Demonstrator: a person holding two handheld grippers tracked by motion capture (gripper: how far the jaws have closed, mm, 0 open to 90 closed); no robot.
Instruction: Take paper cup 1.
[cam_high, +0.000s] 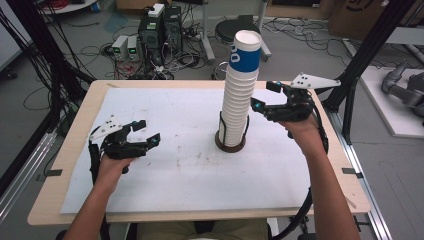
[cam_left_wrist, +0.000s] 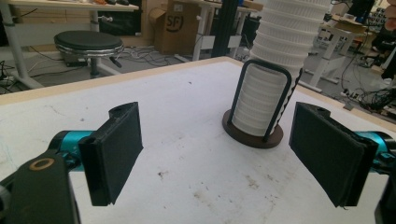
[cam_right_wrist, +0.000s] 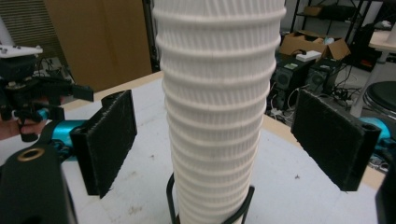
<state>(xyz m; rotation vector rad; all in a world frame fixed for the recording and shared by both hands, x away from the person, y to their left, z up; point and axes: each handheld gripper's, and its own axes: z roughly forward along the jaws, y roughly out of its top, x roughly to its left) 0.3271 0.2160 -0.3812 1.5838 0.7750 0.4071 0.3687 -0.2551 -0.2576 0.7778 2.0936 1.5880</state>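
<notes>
Centrally on the bench (cam_high: 75, 150) stands a tall stack of white ribbed paper cups (cam_high: 239, 100), upright in a round dark holder (cam_high: 230, 145) with a thin black wire loop rising around the lowest cups. The topmost cup carries a blue band with white lettering, too small to read with certainty. A white sheet (cam_high: 165, 165), lightly smudged, covers most of the wooden bench top.

On the right side of the stack, raised above the bench at about the stack's mid-height, is the right hand-held gripper (cam_high: 265, 97). Its jaws are released and stand wide apart, having just been opening. In the right gripper view the cups (cam_right_wrist: 217, 107) rise between the two black pads (cam_right_wrist: 112, 140), with clear gaps on both sides, so the pads do not press on them.

Well apart to the left, low over the white sheet, is the left hand-held gripper (cam_high: 147, 132). Its jaws are also released, parted with nothing between them. In the left gripper view its pads (cam_left_wrist: 116, 149) frame bare sheet, with the holder (cam_left_wrist: 252, 133) and lower cups (cam_left_wrist: 268, 88) farther off, ahead and toward the right.

Beyond the bench lie a stool (cam_high: 237, 30), computer boxes and tangled cables on the floor.
</notes>
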